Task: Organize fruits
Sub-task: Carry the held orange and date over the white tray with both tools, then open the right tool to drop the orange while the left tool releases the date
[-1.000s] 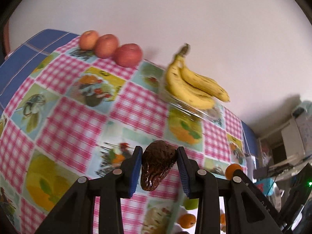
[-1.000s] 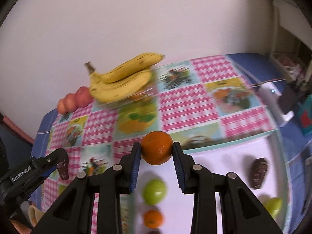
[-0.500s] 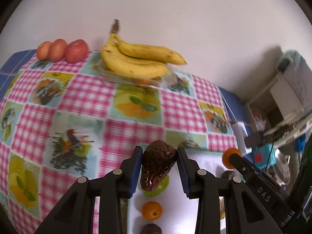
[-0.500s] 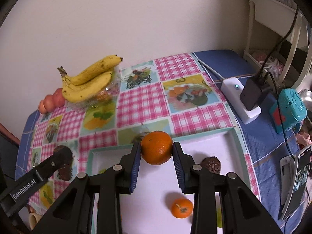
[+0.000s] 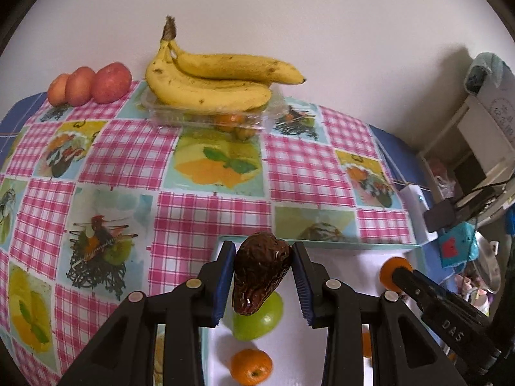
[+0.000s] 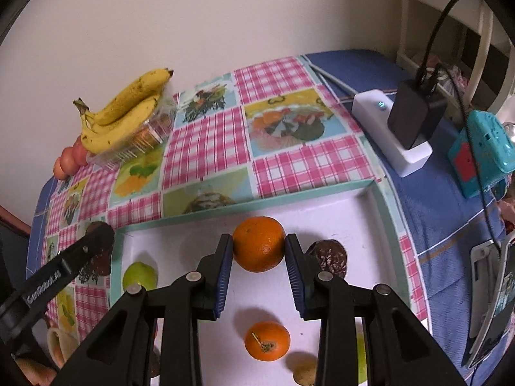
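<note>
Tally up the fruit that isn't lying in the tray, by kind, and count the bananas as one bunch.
Red apples: 3
Banana bunch: 1
Orange, in the right gripper: 1
Dark wrinkled fruit, in the left gripper: 1
Total: 6
Small fruit inside the clear box: too blurred to count.

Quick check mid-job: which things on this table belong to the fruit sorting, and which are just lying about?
Job: avocado in left claw, orange in right claw, tray, bananas, red apples, green apple.
Lying about: power strip, teal device.
</note>
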`<state>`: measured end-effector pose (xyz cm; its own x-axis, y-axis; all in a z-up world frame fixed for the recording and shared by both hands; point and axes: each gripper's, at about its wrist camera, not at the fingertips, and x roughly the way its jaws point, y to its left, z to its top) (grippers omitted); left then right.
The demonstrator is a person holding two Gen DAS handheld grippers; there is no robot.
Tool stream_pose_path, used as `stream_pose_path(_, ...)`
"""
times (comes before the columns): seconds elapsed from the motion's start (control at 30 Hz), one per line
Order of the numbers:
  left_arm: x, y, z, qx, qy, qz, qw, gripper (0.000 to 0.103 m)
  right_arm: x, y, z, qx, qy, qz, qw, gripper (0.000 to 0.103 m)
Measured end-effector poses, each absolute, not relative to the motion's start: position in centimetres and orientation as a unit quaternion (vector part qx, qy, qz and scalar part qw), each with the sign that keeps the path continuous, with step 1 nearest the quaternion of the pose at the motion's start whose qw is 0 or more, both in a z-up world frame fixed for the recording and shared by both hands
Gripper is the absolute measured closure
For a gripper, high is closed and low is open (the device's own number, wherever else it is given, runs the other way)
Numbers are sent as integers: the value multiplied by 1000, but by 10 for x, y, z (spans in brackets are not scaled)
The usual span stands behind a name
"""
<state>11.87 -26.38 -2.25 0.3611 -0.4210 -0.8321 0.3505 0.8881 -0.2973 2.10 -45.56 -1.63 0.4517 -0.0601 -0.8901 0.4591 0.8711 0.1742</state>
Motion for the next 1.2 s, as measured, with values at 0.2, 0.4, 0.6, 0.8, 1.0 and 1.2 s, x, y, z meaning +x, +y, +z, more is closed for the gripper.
stream_pose_path(0.2, 130, -261, -43, -31, 528, -222, 819, 65, 28, -448, -32, 190, 518, -149, 821, 69)
stream_pose_path(0.4, 126, -272, -45, 8, 523, -216, 825, 65, 29, -449, -42, 192, 526, -148, 815, 69)
stream_pose_path(0.6, 121, -280, -47, 17, 533, -227, 815, 65, 28, -452, -41, 201, 524, -145, 815, 69)
stream_pose_path(0.8, 121, -282, -72, -11, 571, -233, 787, 65, 28, -453, -42, 204, 523, -145, 815, 69)
stream_pose_path(1.0, 118, -284, -74, -7, 570, -235, 788, 65, 28, -451, -43, 202, 523, -148, 815, 69)
stream_pose_path(1.2, 117, -283, -75, -9, 573, -234, 786, 65, 28, -452, -43, 206, 524, -147, 813, 68)
